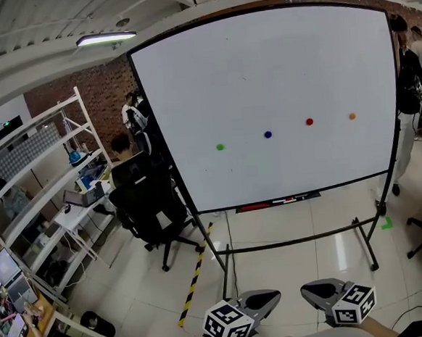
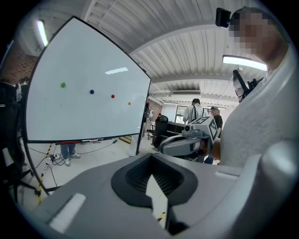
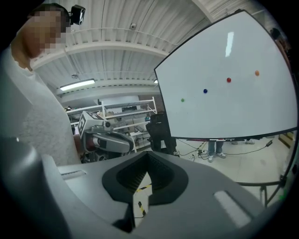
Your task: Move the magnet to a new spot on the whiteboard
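A large whiteboard (image 1: 261, 66) on a wheeled stand faces me. A row of small round magnets sits on it: green (image 1: 220, 147), blue (image 1: 268, 134), red (image 1: 309, 121) and orange (image 1: 351, 116). Both grippers are low at the bottom of the head view, far short of the board. My left gripper (image 1: 273, 296) and right gripper (image 1: 306, 292) point toward each other. The left gripper (image 2: 150, 186) is shut and holds nothing. The right gripper (image 3: 141, 189) is likewise shut and holds nothing. The magnets also show in the gripper views, for instance the green one (image 2: 63, 85) and the orange one (image 3: 256, 73).
The board's tray (image 1: 279, 201) holds markers. Its stand legs (image 1: 366, 243) spread over the tiled floor. A black office chair (image 1: 152, 205) and white shelving (image 1: 45, 192) stand at the left. Yellow-black tape (image 1: 194, 278) runs along the floor. People stand at the right edge (image 1: 409, 76).
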Action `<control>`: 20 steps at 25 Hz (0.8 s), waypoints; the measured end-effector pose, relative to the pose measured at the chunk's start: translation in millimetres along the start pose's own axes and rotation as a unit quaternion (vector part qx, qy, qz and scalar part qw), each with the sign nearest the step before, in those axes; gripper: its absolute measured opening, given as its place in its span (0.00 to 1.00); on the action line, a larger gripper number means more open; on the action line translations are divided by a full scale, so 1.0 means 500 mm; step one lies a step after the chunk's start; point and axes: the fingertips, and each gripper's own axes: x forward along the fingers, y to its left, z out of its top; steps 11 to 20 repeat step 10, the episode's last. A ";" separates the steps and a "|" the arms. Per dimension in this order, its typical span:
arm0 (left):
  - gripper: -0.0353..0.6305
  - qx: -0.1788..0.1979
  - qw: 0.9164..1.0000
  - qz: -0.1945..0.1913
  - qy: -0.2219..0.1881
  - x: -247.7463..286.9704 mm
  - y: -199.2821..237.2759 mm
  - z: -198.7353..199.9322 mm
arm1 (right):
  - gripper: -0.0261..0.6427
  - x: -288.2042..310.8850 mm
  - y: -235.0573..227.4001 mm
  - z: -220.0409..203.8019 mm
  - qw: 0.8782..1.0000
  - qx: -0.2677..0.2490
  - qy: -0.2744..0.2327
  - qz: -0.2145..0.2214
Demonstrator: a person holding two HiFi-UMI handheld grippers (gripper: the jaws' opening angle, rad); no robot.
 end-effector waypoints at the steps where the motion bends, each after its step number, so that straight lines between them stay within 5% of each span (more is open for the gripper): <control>1: 0.03 -0.001 1.000 -0.001 0.001 -0.001 0.003 -0.003 | 0.04 0.004 0.001 -0.002 1.000 0.002 0.002 0.000; 20: 0.03 0.002 1.000 -0.004 -0.005 -0.026 0.010 -0.004 | 0.04 0.023 0.021 -0.005 1.000 0.001 0.003 -0.005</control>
